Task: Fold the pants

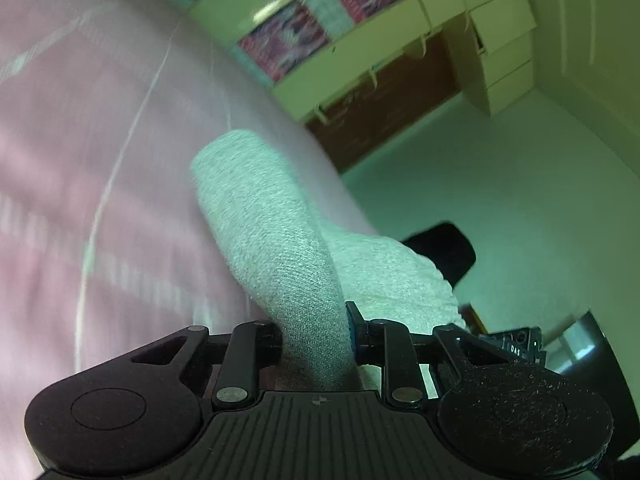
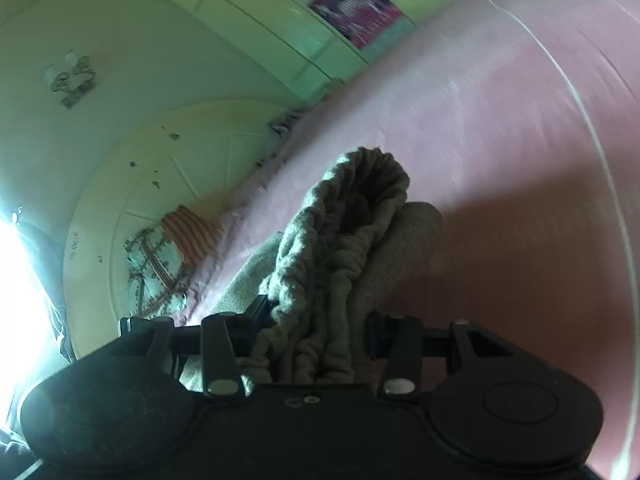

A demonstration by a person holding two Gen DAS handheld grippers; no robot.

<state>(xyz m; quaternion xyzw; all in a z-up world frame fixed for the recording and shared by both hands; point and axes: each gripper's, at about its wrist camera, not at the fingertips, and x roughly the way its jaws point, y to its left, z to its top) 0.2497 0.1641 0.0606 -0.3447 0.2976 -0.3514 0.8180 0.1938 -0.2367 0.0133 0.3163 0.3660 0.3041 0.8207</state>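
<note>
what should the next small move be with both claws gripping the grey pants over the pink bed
Probably lower both together onto the pink bedcover: the left claw and right claw each pinch the grey pants, bunched and lifted, nothing laid flat yet.

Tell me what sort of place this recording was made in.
Most likely a bedroom in a home. A pink bedsheet spreads under the grey pants, built-in cupboards line the wall, and clothes hang on a door.
</note>
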